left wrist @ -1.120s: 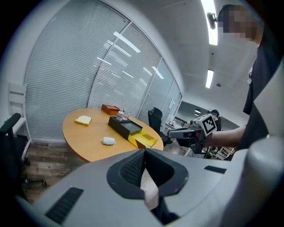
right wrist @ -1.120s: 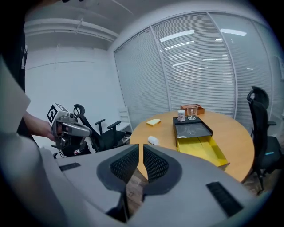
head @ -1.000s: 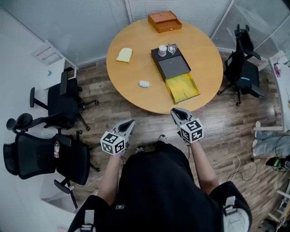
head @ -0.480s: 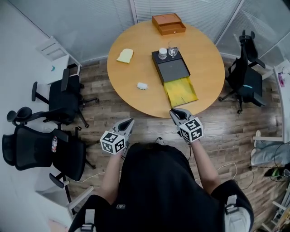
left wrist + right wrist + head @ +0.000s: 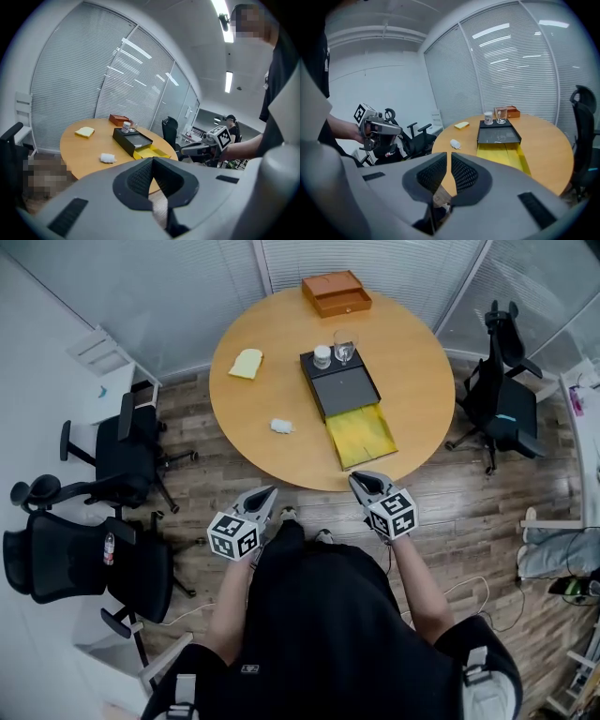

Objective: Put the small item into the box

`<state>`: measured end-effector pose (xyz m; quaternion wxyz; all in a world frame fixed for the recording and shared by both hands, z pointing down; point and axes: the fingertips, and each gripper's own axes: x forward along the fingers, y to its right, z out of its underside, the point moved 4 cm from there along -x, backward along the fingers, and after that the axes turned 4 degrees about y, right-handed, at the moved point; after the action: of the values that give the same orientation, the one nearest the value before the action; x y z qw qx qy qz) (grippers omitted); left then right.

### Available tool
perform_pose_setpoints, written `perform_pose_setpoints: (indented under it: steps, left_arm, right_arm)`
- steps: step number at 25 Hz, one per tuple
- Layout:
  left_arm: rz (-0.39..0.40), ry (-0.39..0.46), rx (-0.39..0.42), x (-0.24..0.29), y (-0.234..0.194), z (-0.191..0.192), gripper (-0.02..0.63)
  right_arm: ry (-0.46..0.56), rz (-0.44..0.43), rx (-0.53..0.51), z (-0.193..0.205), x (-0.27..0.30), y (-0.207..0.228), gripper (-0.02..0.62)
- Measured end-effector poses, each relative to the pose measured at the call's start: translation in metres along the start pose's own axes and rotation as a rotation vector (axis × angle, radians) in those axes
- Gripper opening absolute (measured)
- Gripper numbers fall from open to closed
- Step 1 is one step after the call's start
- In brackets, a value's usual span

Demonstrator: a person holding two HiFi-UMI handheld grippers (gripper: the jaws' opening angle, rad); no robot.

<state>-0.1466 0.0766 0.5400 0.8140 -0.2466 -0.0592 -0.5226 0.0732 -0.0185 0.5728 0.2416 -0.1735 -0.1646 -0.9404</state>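
Note:
A small white item (image 5: 281,426) lies on the round wooden table (image 5: 281,324), left of a black box (image 5: 339,382) whose yellow part (image 5: 360,435) lies open toward me. The same item (image 5: 107,158) (image 5: 454,144) shows in both gripper views. A closed orange box (image 5: 336,293) sits at the table's far edge. My left gripper (image 5: 270,491) (image 5: 153,161) and right gripper (image 5: 356,478) (image 5: 450,157) hang short of the near table edge, both shut and empty.
A yellow sponge (image 5: 247,363) lies at the far left of the table. A white cup (image 5: 322,356) and a glass (image 5: 345,348) stand on the black box's far end. Black office chairs stand to the left (image 5: 131,451) (image 5: 84,559) and to the right (image 5: 502,381).
The head view has shifted slightly, so the table sits a little further left and up. Both grippers stay shut in about the same place before the person.

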Motion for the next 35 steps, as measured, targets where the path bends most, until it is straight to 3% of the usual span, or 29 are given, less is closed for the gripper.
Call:
perform_pose_setpoints:
  steps: [9,23,30,35]
  left_arm:
    - [0.021,-0.025,-0.005,0.026,-0.018,-0.001,0.006]
    - [0.088,-0.040,0.014,0.075,-0.069,-0.022,0.006]
    - [0.119,-0.091,0.033,0.096,-0.091,-0.023,0.008]
    - [0.138,-0.129,0.054,0.114,-0.111,-0.021,0.008]
  right_arm:
    - [-0.017,0.042,0.037,0.007,0.003,0.013,0.023]
    - [-0.051,0.075,0.020,-0.019,0.046,0.033,0.023]
    - [-0.079,0.079,0.028,-0.019,0.069,0.032,0.025]
    - [-0.077,0.126,0.022,-0.024,0.081,0.037,0.023]
